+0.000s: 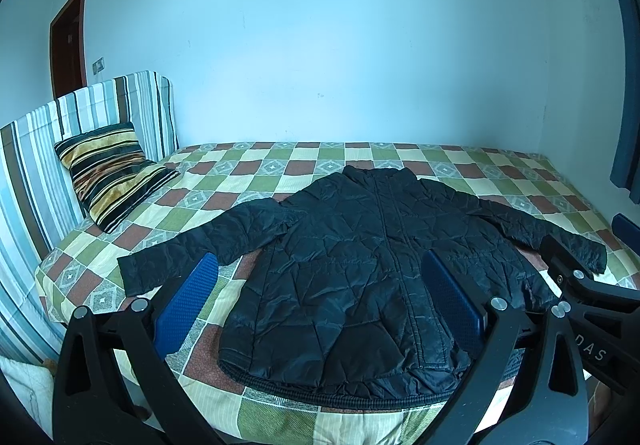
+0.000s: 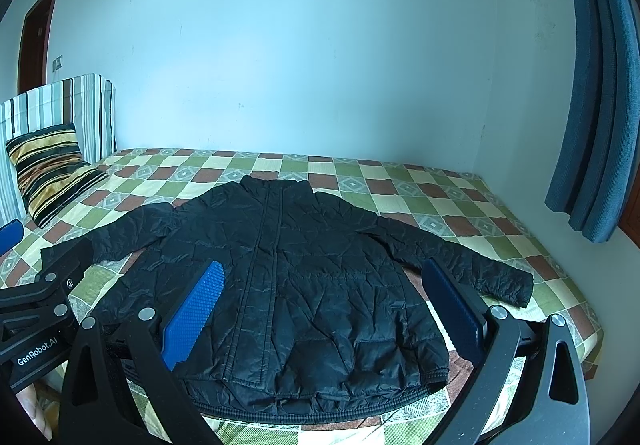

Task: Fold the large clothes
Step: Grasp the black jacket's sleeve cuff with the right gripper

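A black quilted jacket (image 1: 360,257) lies flat and front up on the checkered bed (image 1: 280,161), collar toward the far wall, both sleeves spread out to the sides. It also shows in the right wrist view (image 2: 296,277). My left gripper (image 1: 320,293) is open and empty, held above the jacket's near hem, blue pads (image 1: 188,297) wide apart. My right gripper (image 2: 320,297) is open and empty over the same hem. The right gripper's body shows at the right edge of the left wrist view (image 1: 580,285); the left gripper's body shows at the left of the right wrist view (image 2: 44,309).
A striped pillow (image 1: 112,173) leans on the striped headboard (image 1: 36,173) at the left. A blue curtain (image 2: 592,85) hangs at the right. A brown door (image 1: 68,41) is at the far left. The bed's near edge (image 1: 320,421) runs below the jacket hem.
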{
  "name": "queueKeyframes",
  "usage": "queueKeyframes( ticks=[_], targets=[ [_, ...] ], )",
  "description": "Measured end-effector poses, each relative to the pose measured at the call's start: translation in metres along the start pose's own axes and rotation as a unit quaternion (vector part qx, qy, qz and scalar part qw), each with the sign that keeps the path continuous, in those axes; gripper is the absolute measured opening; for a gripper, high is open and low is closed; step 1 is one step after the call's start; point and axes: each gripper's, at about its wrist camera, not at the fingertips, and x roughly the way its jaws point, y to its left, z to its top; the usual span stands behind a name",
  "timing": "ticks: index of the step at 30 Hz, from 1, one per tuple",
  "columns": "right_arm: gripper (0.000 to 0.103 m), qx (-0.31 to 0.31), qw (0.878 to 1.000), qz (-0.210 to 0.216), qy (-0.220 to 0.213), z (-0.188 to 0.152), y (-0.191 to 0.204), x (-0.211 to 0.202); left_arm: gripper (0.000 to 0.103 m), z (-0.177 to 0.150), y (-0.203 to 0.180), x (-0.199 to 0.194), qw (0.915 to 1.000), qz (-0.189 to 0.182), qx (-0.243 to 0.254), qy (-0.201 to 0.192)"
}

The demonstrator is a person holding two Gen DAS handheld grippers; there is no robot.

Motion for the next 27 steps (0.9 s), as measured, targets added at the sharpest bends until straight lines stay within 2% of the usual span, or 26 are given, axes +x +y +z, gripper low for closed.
queueKeyframes(
  ticks=[9, 16, 23, 27],
  targets=[
    [0.098, 0.009, 1.000, -0.004, 0.026, -0.010, -0.008, 0.027, 0.101, -0.003, 0.003, 0.030, 0.9995, 0.013, 0.002, 0.030],
    [0.098, 0.025, 0.998, -0.019, 0.059, -0.017, -0.023, 0.066, 0.101, -0.012, 0.007, 0.085, 0.9959, 0.049, 0.007, 0.076],
    [0.098, 0.051, 0.992, -0.061, 0.095, -0.024, -0.061, 0.121, 0.101, -0.025, 0.026, 0.163, 0.9836, 0.120, 0.020, 0.134],
    [0.098, 0.077, 0.985, -0.111, 0.109, -0.027, -0.107, 0.159, 0.101, -0.029, 0.049, 0.201, 0.9729, 0.163, 0.014, 0.163]
  ],
)
